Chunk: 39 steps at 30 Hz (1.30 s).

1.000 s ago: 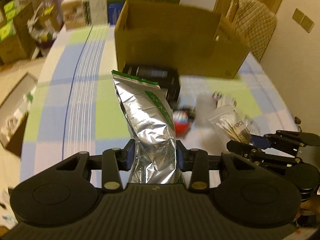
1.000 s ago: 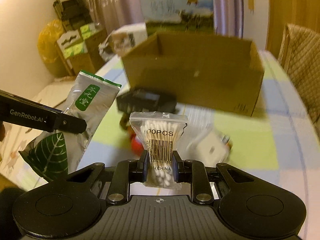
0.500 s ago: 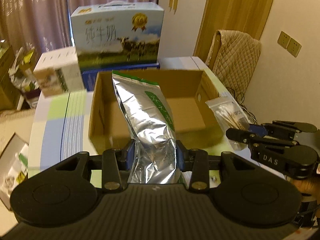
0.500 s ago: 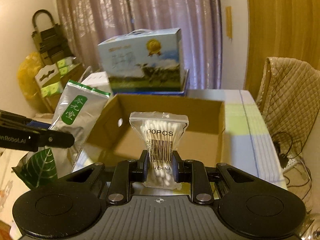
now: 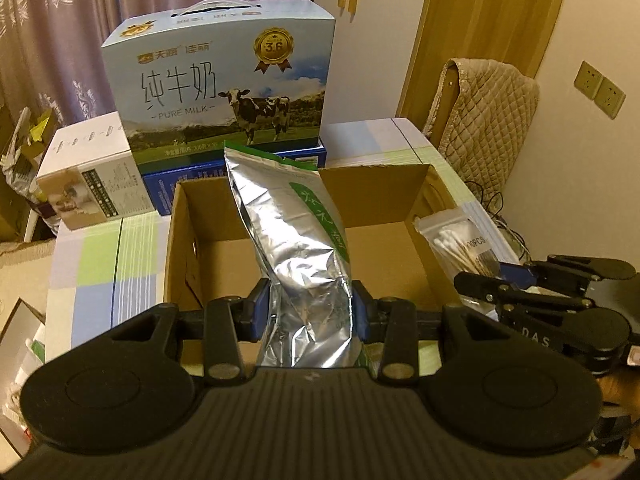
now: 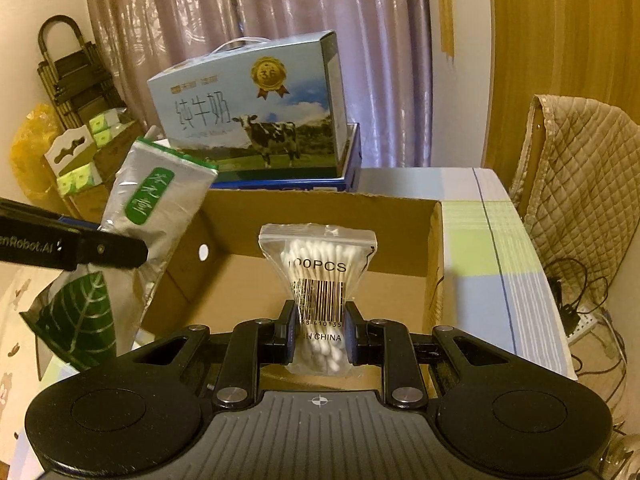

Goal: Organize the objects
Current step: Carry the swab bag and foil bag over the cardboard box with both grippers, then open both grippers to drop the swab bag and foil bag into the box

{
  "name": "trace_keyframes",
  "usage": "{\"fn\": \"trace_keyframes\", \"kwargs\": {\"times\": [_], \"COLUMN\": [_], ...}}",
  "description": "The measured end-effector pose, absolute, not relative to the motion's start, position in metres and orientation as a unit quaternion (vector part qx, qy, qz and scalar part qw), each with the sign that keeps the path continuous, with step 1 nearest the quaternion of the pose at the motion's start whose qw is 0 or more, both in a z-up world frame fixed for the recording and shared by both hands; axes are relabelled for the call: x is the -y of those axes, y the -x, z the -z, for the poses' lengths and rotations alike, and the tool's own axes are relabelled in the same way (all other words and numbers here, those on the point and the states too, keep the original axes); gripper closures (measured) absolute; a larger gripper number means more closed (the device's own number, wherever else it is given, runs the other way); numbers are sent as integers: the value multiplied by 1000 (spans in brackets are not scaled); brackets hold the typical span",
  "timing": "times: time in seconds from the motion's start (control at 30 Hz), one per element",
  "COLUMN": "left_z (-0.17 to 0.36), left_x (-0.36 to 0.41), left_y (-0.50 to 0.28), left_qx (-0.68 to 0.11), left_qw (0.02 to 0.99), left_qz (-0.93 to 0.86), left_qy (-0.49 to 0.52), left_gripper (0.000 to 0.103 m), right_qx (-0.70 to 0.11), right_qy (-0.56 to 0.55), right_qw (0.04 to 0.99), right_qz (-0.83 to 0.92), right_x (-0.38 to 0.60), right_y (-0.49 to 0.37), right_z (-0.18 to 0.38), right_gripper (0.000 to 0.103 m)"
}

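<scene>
My left gripper (image 5: 311, 312) is shut on a silver foil pouch (image 5: 296, 248) with a green label, held upright over the open cardboard box (image 5: 192, 240). The box's brown floor is bare where it shows. From the right wrist view the same foil pouch (image 6: 152, 208) hangs at the left, above the box's left wall. My right gripper (image 6: 319, 330) is shut on a clear bag of cotton swabs (image 6: 318, 268), held above the box (image 6: 434, 272) near its right side. In the left wrist view the swab bag (image 5: 460, 246) and right gripper (image 5: 500, 280) sit over the box's right wall.
A blue milk carton box (image 5: 218, 76) stands on a dark blue box behind the cardboard box. A white box (image 5: 88, 176) sits left of it. The table has a checked cloth (image 6: 480, 260). A chair with a quilted cover (image 5: 480, 120) stands at the right, with cables on the floor.
Both grippers have carried their loads away from the near table, up and forward, to over the open box. The box's inside is now in view and the items on the table have dropped out of sight.
</scene>
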<state>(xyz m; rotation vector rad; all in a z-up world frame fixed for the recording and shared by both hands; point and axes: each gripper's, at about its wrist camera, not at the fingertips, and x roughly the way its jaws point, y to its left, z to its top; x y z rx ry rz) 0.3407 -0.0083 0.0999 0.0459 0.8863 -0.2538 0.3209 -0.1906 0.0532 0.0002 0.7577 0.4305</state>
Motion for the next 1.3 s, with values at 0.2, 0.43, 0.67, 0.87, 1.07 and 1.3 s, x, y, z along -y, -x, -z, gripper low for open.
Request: {"fn": "trace_keyframes", "kwargs": {"times": [0.2,0.43,0.67,0.87,1.07,1.3], "left_z": [-92,-92,-87,-78,-72,-79], "left_x": [4,-7,-13,-24,-32,-37], "left_y": [-365,-362,-356,-347,-329,-288], "left_qx": [-405,-396,-405,-412,-416,-403], "left_qw": [907,912,908,905,905,911], "left_qz": [118,107,106,100,90,80], "left_qy": [-8,-2,-8,-3,2,10], "left_gripper": [65,57,48,46,34,28], "right_qx": [-374,-380,-374,-346,-351,-358], "right_qy": [-4,0,-5,-25,-34,-42], "right_qw": [905,902,904,917,918,916], "right_qz": [-203,-204,-206,-198,-182,-178], "right_x": [192,189,184,191,204,214], "right_y": [-330,-334,-336,-333,-322,-280], "right_z": [-44,-35,-33,-37,-43,-48], "right_gripper": [83,82,82,42,42,42]}}
